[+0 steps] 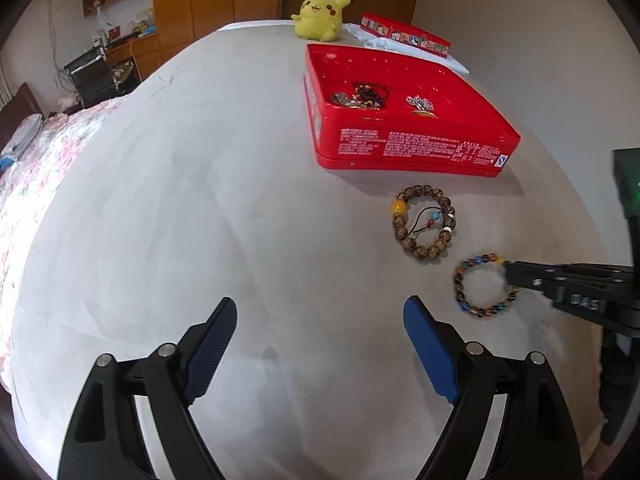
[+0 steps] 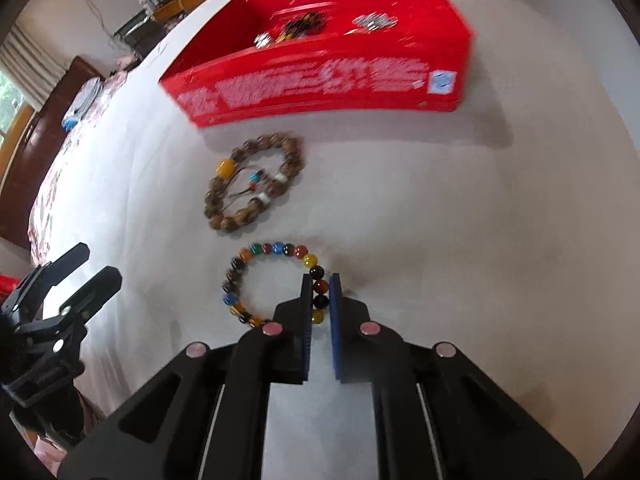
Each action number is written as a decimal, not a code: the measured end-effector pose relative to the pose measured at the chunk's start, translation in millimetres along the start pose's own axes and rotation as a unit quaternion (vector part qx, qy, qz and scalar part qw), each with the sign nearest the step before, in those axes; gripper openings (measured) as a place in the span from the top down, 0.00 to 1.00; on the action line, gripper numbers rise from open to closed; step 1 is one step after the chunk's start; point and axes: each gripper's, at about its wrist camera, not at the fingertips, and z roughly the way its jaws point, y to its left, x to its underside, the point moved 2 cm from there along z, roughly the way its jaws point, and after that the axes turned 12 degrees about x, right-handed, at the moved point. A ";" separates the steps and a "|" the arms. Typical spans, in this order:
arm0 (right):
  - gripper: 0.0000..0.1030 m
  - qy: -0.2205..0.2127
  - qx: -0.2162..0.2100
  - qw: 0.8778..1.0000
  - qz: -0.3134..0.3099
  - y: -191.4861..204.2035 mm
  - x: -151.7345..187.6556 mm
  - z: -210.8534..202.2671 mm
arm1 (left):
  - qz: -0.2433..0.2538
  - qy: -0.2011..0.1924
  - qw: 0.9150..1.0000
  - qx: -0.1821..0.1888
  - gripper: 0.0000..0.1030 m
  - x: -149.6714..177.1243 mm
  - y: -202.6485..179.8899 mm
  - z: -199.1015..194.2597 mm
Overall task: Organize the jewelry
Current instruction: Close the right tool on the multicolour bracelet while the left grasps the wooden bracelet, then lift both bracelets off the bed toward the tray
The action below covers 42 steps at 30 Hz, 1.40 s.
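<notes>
A multicolored bead bracelet (image 2: 276, 284) lies flat beside a brown wooden-bead bracelet (image 2: 252, 186); the open red box (image 2: 320, 80) beyond holds what look like chains.

We see the left wrist view from farther back, facing the red tin (image 1: 408, 136), the right wrist view low and close over the multicoloured bracelet (image 2: 276, 284); both share tin, both bracelets, white tabletop (image 1: 200, 200).

Bright even daylight, soft shadows, heavy fisheye bending with dark corners; the red box (image 2: 320, 68) is motion-blurred.
</notes>
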 end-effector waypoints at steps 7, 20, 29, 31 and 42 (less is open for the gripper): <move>0.94 -0.009 0.008 1.000 0.021 -29.8 1.9 -11.1 | 0.007 0.037 0.999 0.024 0.18 -36.9 -30.2 31.7; 0.94 0.003 -0.003 0.999 0.040 -58.2 7.8 -5.8 | 0.042 0.071 0.993 0.084 0.40 -63.2 -81.1 71.8; 0.94 0.008 -0.013 0.999 0.037 -64.1 5.5 1.0 | 0.044 0.114 0.988 0.093 0.53 -59.4 -86.3 100.9; 0.94 0.009 -0.015 0.999 0.036 -64.3 4.4 2.2 | 0.053 0.112 0.989 0.081 0.59 -57.9 -86.9 103.7; 0.94 -0.002 -0.024 0.999 0.030 -59.2 3.4 -6.7 | 0.058 0.107 0.989 0.089 0.90 -51.2 -82.5 100.2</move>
